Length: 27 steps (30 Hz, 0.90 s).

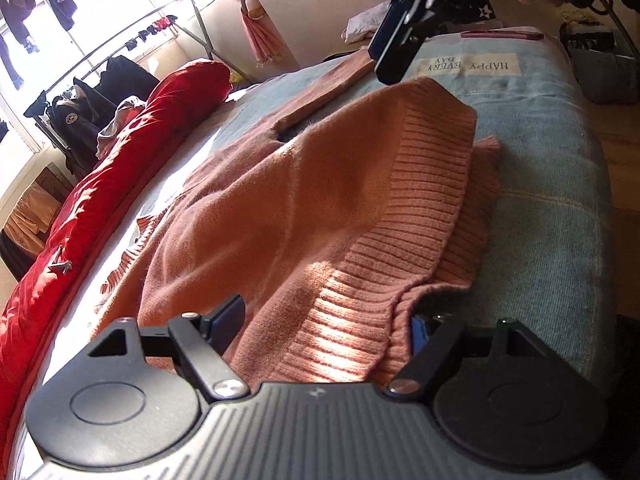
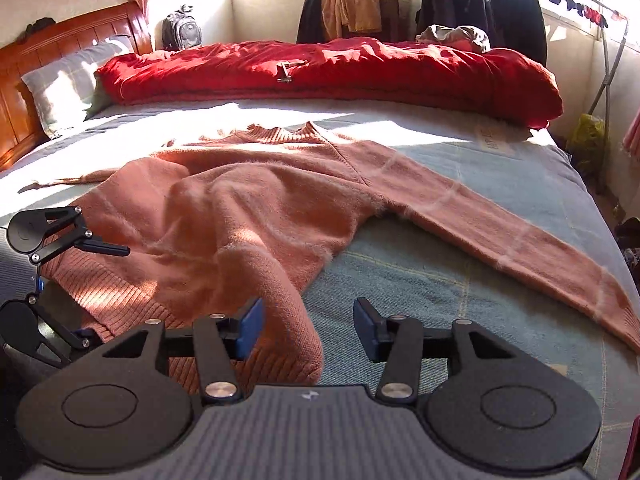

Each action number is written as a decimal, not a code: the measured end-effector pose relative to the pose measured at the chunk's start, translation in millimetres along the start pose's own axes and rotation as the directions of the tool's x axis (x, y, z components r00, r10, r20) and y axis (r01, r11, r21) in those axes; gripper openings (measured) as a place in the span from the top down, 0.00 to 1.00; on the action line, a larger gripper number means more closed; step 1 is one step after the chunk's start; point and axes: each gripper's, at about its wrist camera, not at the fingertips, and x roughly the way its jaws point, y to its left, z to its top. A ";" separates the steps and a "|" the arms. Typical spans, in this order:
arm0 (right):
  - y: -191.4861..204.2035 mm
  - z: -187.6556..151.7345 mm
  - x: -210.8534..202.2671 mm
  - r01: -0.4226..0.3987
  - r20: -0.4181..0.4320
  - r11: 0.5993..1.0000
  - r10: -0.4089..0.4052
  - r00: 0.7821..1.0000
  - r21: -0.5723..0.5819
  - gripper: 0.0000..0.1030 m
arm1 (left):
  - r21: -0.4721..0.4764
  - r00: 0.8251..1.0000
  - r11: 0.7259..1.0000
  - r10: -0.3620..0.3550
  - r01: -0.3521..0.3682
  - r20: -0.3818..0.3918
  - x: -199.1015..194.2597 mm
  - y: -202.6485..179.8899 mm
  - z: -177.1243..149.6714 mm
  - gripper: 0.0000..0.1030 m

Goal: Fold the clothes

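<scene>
Upside-down, label reading "HAPPY EVERY DAY" — left gripper spread around sweater hem, right gripper released.

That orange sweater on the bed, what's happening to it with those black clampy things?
A person is folding the orange sweater on the bed with a gripper in each hand. The left gripper sits wide around the ribbed hem; whether it pinches is unclear. The right gripper is open, with nothing pressed between its pads, only a fold of sweater lying by one finger. One sleeve lies stretched out flat. A red duvet is bunched along the far side.
</scene>
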 end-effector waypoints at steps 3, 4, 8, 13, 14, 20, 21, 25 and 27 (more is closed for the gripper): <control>42.0 -2.5 -0.7 -0.005 0.013 0.970 0.009 1.000 -0.243 0.30 | -0.063 1.000 0.998 -0.013 0.014 0.022 -7.7 13.9 1.8 0.22; 55.2 -4.8 0.0 -0.006 0.018 0.948 0.012 1.000 -0.318 0.28 | -0.093 0.999 0.995 -0.017 0.020 0.027 -9.6 19.6 2.0 0.22; 98.2 -12.9 15.7 -0.087 -0.009 0.858 0.096 0.995 -0.506 0.27 | -0.178 0.999 0.984 -0.025 0.031 0.037 -10.6 36.8 2.9 0.22; 133.0 -15.7 45.4 -0.176 -0.061 0.812 0.172 0.983 -0.557 0.27 | -0.244 0.999 0.969 -0.025 0.034 0.040 -9.9 49.0 5.8 0.21; 139.0 -16.8 49.8 -0.163 -0.060 0.807 0.157 0.986 -0.568 0.27 | -0.255 0.999 0.966 -0.025 0.035 0.041 -10.6 50.4 5.8 0.21; 152.3 -27.1 64.5 0.056 0.028 0.744 -0.050 0.998 -0.666 0.42 | -0.288 0.999 0.956 -0.036 0.046 0.041 -19.5 50.6 -1.8 0.22; 149.9 -27.9 66.1 0.092 0.039 0.732 -0.089 0.995 -0.675 0.56 | -0.286 0.998 0.957 -0.038 0.048 0.041 -20.5 48.2 -3.2 0.22; 134.8 -16.0 51.0 0.144 0.082 0.778 -0.118 0.990 -0.612 0.90 | -0.188 0.998 0.981 -0.025 0.036 0.060 -24.6 20.9 -2.6 0.22; 128.7 -6.6 42.0 0.158 0.101 0.795 -0.122 0.987 -0.586 0.90 | -0.124 0.998 0.992 0.006 0.003 0.068 -22.6 3.1 1.6 0.22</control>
